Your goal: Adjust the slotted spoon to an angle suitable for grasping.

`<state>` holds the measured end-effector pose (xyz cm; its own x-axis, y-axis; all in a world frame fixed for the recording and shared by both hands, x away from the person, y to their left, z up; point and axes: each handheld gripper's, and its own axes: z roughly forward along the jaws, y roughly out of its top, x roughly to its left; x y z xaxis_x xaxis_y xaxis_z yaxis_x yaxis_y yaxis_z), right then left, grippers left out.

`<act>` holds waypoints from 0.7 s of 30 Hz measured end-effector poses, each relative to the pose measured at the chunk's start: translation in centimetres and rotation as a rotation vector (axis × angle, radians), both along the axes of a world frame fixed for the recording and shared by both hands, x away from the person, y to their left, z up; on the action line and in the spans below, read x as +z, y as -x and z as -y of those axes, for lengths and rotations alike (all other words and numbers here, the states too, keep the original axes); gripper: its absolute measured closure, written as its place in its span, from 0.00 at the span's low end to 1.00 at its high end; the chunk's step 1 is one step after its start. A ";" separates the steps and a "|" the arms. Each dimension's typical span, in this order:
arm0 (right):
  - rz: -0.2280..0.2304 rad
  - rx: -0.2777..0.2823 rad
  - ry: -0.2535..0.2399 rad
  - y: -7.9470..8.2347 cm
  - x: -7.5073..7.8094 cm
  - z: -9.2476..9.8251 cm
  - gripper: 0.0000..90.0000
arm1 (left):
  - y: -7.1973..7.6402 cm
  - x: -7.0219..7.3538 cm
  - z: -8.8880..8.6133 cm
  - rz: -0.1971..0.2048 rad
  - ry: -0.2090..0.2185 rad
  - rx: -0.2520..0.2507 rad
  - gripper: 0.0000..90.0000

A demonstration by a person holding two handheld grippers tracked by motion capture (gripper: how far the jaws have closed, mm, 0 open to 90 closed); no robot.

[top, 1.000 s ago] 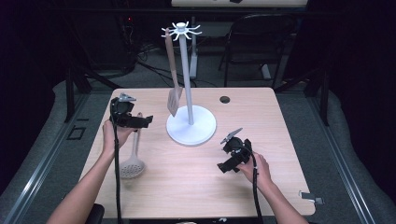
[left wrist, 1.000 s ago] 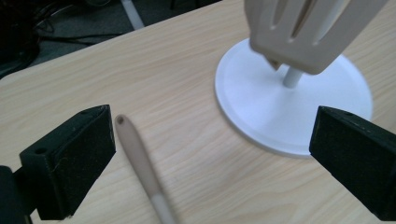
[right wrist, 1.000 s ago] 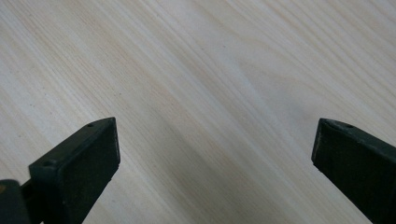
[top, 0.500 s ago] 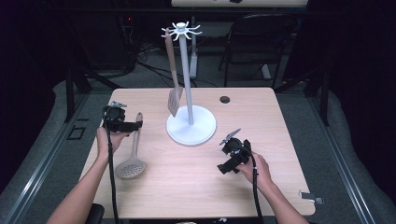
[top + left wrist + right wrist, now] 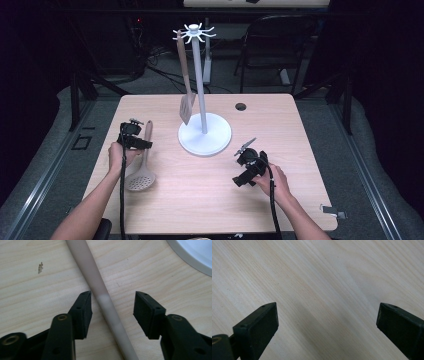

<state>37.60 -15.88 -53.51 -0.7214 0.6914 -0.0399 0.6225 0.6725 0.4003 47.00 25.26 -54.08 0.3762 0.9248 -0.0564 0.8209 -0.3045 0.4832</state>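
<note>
A: What's the left gripper (image 5: 142,144) doing?

B: It sits low over the handle of the skimmer (image 5: 141,167), which lies flat on the table (image 5: 200,200) to the left of the stand (image 5: 205,135). The perforated bowl points toward the person and the handle tip points away. In the left gripper view the handle (image 5: 105,302) runs between the jaws. They are about half open and have just been closing, but there is a gap on each side, so nothing is gripped yet.

A: How should the grasp go?

B: I'd centre first. The handle lies nearer one pad (image 5: 83,312) than the other, so that pad would probably touch first and nudge it sideways. Shift a little until the gaps match, keep the pads square to the handle, then close firmly. It is smooth and tapered and may slip. The hold is far from the bowl, so that end will likely sag when lifted.

A: And the right gripper (image 5: 239,165)?

B: It waits to the right of the stand, nearer the person, jaws wide apart above bare wood, holding nothing.

A: What has changed from a second ago?

B: The left gripper was higher then, above the handle's far end with jaws fully spread. Now it is down beside the handle and narrower. The right hand, the skimmer and the spatula (image 5: 186,95) hanging on the stand look unmoved.
</note>
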 end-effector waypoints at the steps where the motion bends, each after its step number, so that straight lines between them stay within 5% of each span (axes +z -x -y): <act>1: -0.002 0.003 0.007 0.0 0.0 0.0 0.04 | 0.0 -0.2 0.0 -0.008 -0.008 -0.005 0.56; 10: -0.007 0.000 0.000 0.0 -0.1 0.0 0.05 | -0.1 -0.8 -0.2 -0.043 -0.031 -0.023 0.72; 14: -0.004 0.001 0.009 -0.1 0.0 0.1 0.05 | -0.2 -1.3 -0.2 -0.085 -0.032 -0.027 0.69; 21: -0.002 -0.001 0.008 -0.1 0.0 0.1 0.05 | -0.2 -1.3 0.0 -0.086 -0.040 -0.042 0.71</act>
<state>37.70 -16.02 -53.51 -0.7210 0.6915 -0.0442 0.6236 0.6753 0.3937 47.21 25.29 -55.36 0.4105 0.9103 -0.0540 0.8448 -0.3573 0.3982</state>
